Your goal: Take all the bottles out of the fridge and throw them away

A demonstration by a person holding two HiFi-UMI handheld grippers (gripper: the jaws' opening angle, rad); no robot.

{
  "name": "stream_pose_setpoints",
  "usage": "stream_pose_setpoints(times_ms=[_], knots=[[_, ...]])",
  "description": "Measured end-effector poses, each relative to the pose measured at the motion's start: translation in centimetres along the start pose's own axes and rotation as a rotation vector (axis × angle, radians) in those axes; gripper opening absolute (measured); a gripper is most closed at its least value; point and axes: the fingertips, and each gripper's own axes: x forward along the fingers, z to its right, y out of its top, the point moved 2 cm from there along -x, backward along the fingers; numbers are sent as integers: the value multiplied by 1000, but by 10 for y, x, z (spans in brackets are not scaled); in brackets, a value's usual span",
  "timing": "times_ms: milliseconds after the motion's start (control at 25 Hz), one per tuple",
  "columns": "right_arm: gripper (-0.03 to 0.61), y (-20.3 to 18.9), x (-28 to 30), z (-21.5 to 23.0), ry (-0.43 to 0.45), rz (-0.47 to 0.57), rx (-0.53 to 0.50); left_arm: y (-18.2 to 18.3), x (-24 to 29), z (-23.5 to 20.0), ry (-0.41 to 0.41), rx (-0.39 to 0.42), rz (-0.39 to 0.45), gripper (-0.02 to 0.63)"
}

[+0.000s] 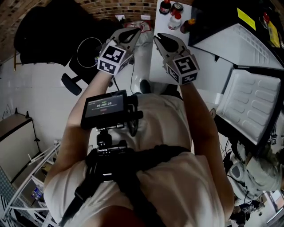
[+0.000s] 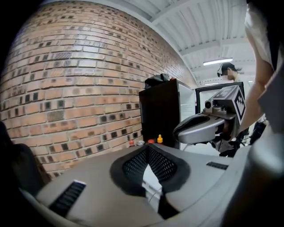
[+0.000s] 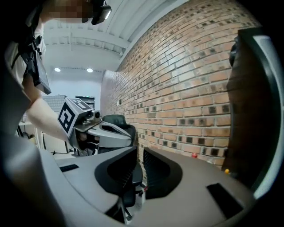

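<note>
Bottles (image 1: 176, 21) stand grouped on a white surface (image 1: 159, 57) beside the black fridge (image 1: 239, 44), whose door (image 1: 250, 102) hangs open. The left gripper (image 1: 136, 32) and right gripper (image 1: 158, 38) are raised side by side ahead of the person's chest. The left gripper is closed and empty. The right gripper's jaws stand slightly apart, with nothing between them.

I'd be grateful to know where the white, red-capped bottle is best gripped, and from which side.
Take the white bottle across its body, just below the red cap, coming from its near side, the one towards the person. It seems upright, with a dark bottle and a jar behind it and an orange-capped bottle close beside it, so the near side looks freest.
</note>
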Motion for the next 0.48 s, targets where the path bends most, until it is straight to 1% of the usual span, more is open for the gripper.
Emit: stream_pose_setpoints(times_ms=[120, 280, 360, 480], knots=[[58, 2, -22, 11, -67, 2, 7, 13, 12, 23, -93, 5, 27, 8], [58, 1, -54, 25, -160, 4, 15, 30, 30, 52, -186, 31, 56, 8], [58, -6, -74, 38, -202, 12, 22, 36, 46, 69, -217, 45, 65, 9], [57, -13, -101, 58, -242, 12, 30, 46, 68, 92, -248, 55, 72, 9]])
